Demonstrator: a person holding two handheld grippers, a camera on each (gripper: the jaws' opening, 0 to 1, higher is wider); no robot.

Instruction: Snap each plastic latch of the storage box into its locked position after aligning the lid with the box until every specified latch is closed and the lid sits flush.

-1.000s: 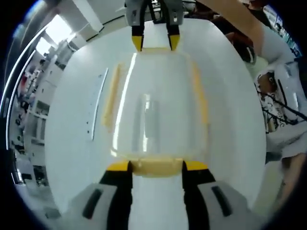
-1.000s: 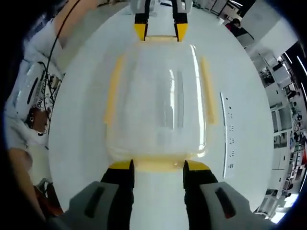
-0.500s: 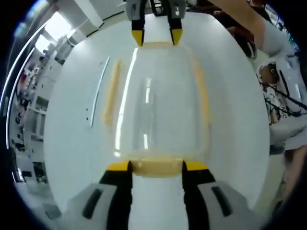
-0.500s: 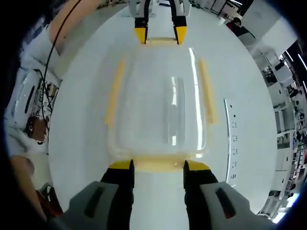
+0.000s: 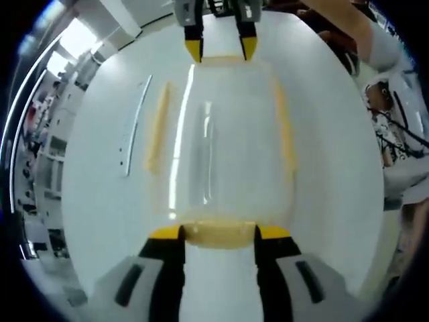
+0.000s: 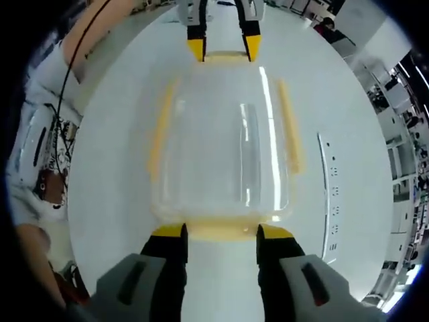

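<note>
Your left tool (image 5: 219,233) and right tool (image 6: 220,231), jaws spread, straddle opposite end latches of the box (image 6: 221,144) on the bench (image 6: 107,134). Little has changed since earlier; side latches (image 6: 159,131) apparently unlocked.

Latch contact unclear

The storage box (image 5: 224,141) has yellow end latches (image 6: 221,230) whose seating under both grippers' jaw tips cannot be judged; the far person (image 5: 395,134) is cropped.

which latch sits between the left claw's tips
The end latch nearest that camera, framed by the left claw; the two side latches lie along the box's long edges.
</note>
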